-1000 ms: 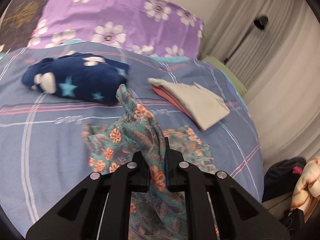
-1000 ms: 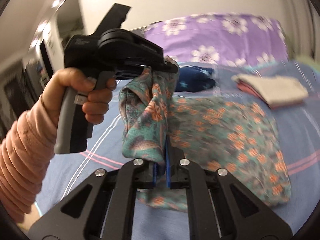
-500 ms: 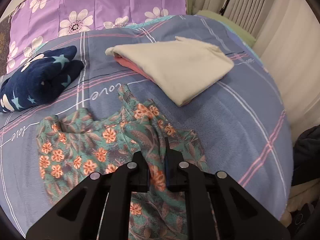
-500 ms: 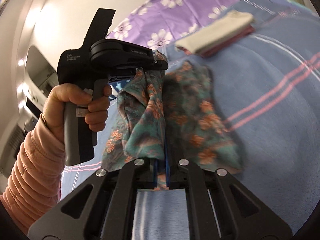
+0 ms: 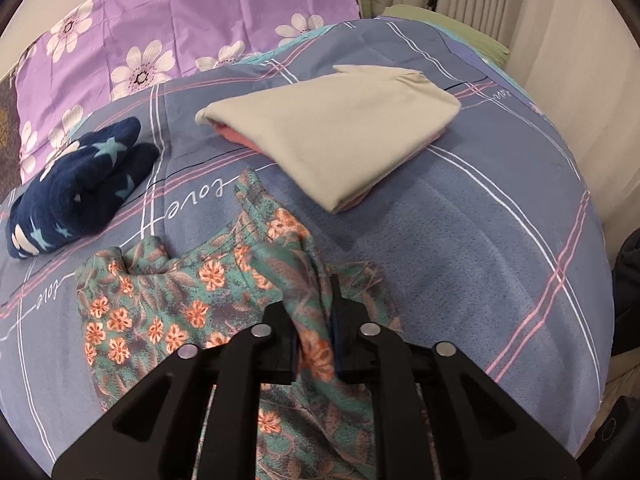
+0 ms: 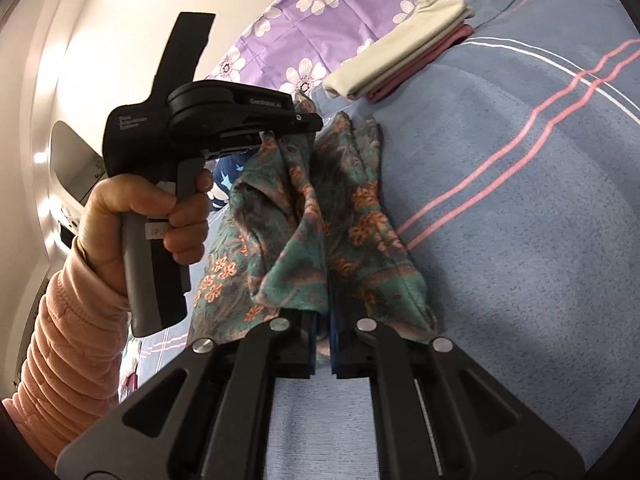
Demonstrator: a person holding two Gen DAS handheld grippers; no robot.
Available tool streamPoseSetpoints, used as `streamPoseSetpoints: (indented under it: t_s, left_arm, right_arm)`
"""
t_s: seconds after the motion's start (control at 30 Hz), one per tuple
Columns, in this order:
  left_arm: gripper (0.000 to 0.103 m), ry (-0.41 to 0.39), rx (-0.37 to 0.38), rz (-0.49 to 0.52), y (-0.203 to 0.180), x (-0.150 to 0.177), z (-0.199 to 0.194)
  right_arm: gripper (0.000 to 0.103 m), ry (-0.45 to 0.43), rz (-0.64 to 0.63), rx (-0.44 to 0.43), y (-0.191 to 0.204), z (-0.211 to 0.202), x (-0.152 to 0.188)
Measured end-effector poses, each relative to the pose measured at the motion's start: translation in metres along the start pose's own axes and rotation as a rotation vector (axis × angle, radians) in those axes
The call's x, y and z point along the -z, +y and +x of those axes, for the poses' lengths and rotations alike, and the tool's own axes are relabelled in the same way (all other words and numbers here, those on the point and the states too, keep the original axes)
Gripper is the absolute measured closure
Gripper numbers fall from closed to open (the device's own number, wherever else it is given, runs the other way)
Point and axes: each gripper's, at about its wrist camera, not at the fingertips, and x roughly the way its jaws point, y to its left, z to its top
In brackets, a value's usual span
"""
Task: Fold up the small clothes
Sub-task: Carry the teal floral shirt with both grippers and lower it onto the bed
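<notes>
1. Left gripper [image 5: 314, 320]: two black fingers, jaws easing apart, a bunched fold of the teal floral-print fabric garment [image 5: 168, 304] between the blue pads and seemingly touching both.
2. Right gripper [image 6: 323, 320]: two black fingers, jaws drawn almost together, pinching a corner of the same teal garment [image 6: 360, 216].
3. One teal floral garment in all, orange blossoms on it: partly lifted between the two grippers, the rest spread and rumpled on the blue-grey plaid bedspread [image 5: 472, 240].
4. Seen from the right wrist: left gripper's black body [image 6: 224, 120] held by one hand [image 6: 148, 216] in a peach quilted sleeve [image 6: 68, 344], index finger on the grey trigger.
5. Beyond the teal garment, up the bedspread: one folded stack, a beige cloth [image 5: 340, 136] on top of a pink cloth [image 5: 232, 136] whose edge peeks out beneath; two pieces counted. Stack near the teal garment's raised tip, not touching it.
6. To the left of the teal garment in the left wrist view: one navy fleece bundle with pale stars [image 5: 80, 192], rolled, apart from the garment.
7. Behind the stack and the bundle, at the head of the bedspread: one purple pillow with white daisies [image 5: 192, 24].
8. To the right of the bedspread: pale pleated curtains [image 5: 540, 20] and a dark heap [image 5: 628, 272] at the frame's edge, not identifiable.
9. White script reading "love" printed on the bedspread, two instances visible just beside the teal garment.
</notes>
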Motion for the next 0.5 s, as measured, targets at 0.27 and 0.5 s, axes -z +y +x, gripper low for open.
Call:
streamPoseSetpoints:
  t_s: [0.27, 0.5]
  left_arm:
    - [0.04, -0.174, -0.049, 0.094, -0.005, 0.01, -0.057]
    - [0.026, -0.263, -0.118, 0.18, 0.02, 0.107, -0.128]
  right_arm:
    - [0.097, 0.044, 0.077, -0.028, -0.018, 0.006, 0.005]
    - [0.084, 0.025, 0.108, -0.086, -0.025, 0.0, 0.007]
